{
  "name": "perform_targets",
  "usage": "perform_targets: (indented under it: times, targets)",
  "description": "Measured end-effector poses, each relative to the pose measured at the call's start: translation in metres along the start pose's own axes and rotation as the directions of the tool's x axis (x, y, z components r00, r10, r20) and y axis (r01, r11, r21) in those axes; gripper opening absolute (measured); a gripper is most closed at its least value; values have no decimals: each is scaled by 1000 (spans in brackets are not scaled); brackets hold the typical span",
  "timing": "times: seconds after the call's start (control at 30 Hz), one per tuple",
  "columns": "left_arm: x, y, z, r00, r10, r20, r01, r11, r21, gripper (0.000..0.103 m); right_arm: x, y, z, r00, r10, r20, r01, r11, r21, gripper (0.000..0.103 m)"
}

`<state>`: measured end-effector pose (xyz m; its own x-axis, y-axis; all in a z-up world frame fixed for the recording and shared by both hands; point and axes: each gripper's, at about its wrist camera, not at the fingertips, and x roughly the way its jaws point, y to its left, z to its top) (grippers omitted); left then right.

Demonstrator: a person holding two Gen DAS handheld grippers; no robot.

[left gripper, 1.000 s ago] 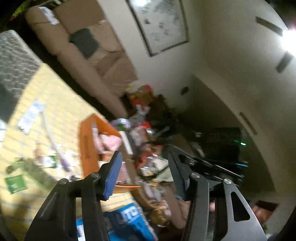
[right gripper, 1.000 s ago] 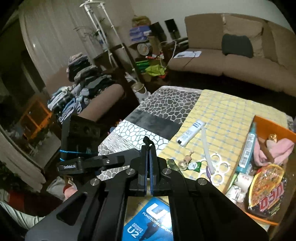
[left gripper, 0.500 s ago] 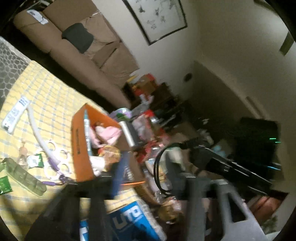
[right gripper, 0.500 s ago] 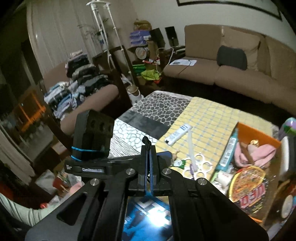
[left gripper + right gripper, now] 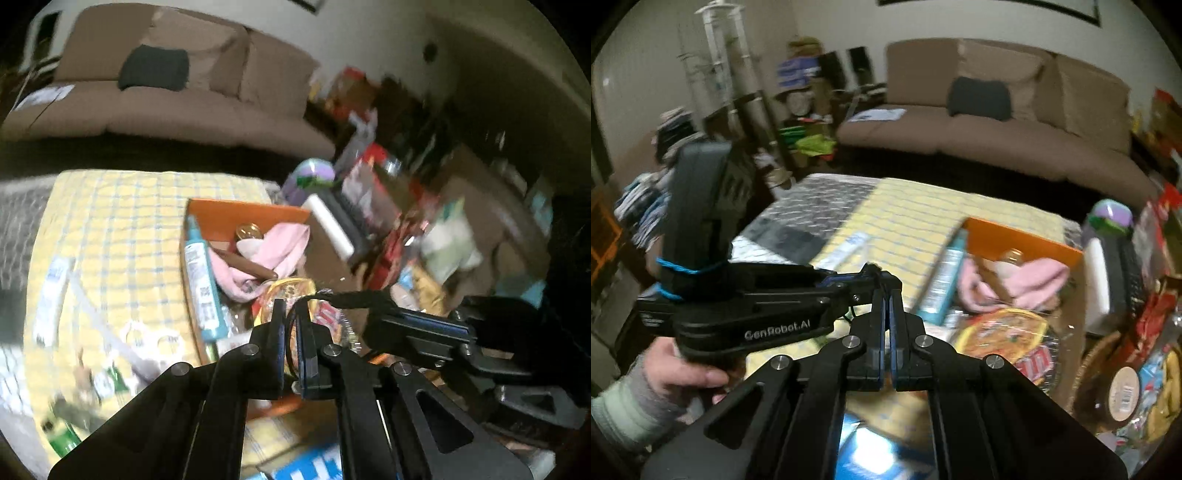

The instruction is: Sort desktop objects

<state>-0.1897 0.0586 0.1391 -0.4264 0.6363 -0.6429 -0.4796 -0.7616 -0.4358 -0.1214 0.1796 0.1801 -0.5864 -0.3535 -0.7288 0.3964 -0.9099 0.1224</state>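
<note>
Orange walls of the box point(image 5: 236, 214) frame our left wrist view: a teal tube point(image 5: 201, 284), a pink cloth point(image 5: 273, 254) and a noodle bowl point(image 5: 295, 295) already lie inside, while a white tube point(image 5: 51, 291) and small clutter wait on the yellow checked counter point(image 5: 110, 221). Our left tongs point(image 5: 290, 325) are closed with a thin black cord looped at their tips; whether it is pinched we cannot tell. From the right wrist view, our right tongs point(image 5: 886, 299) are closed and empty above the box point(image 5: 1027, 240), the left tongs point(image 5: 875, 271) just beside them. We judge the sorting partly done, with the loose counter items left.
</note>
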Motion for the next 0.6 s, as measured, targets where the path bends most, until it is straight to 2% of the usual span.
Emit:
perform_targets:
  times: [0.13, 0.27, 0.33, 0.47, 0.6]
  targets:
    - [53, -15, 28, 995, 63, -83, -59, 997, 52, 3, 25, -51, 9, 999, -37, -15, 38, 997, 61, 2]
    - [93, -18, 46, 982, 135, -130, -123, 988, 95, 3, 48, -87, 17, 998, -55, -26, 58, 994, 97, 2]
    - [100, -19, 46, 983, 113, -144, -101, 991, 91, 3, 51, -100, 14, 999, -33, -19, 35, 992, 120, 2]
    - [107, -42, 31, 976, 91, -198, -62, 987, 151, 3, 47, -111, -5, 999, -29, -38, 33, 992, 121, 2]
    - [124, -64, 9, 951, 97, -294, -42, 982, 186, 7, 42, -124, -36, 996, -4, -91, 19, 985, 172, 5]
